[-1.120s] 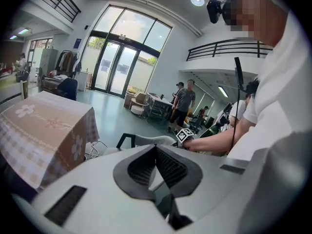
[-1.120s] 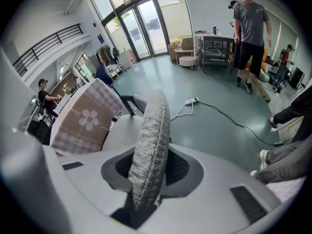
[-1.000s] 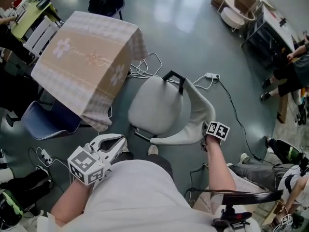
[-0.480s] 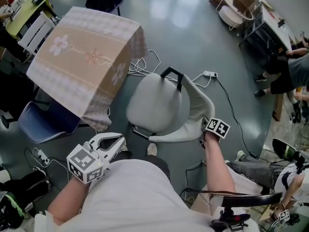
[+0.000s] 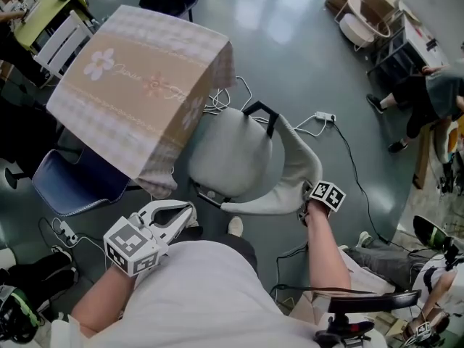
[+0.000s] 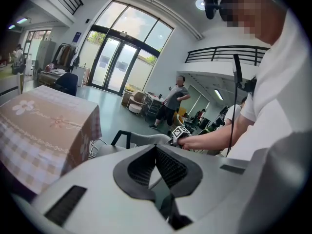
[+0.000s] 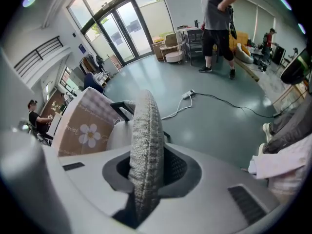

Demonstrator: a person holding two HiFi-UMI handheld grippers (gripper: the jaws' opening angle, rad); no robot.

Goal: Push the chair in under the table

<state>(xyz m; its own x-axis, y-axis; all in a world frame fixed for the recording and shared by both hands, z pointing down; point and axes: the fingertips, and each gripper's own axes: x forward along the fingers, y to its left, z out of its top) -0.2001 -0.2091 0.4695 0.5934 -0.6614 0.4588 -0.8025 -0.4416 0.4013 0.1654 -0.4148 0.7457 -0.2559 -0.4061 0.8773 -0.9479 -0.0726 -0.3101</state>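
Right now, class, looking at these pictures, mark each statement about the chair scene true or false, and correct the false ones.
1. The right gripper is clamped on the chair's backrest. True.
2. The left gripper holds the table's cloth. False: it holds nothing and hangs near the person's body, apart from the table.
3. The chair is fully under the table. False: nearly its whole seat shows in the open beside the table's corner.
4. A white power strip lies on the floor beyond the chair. True.
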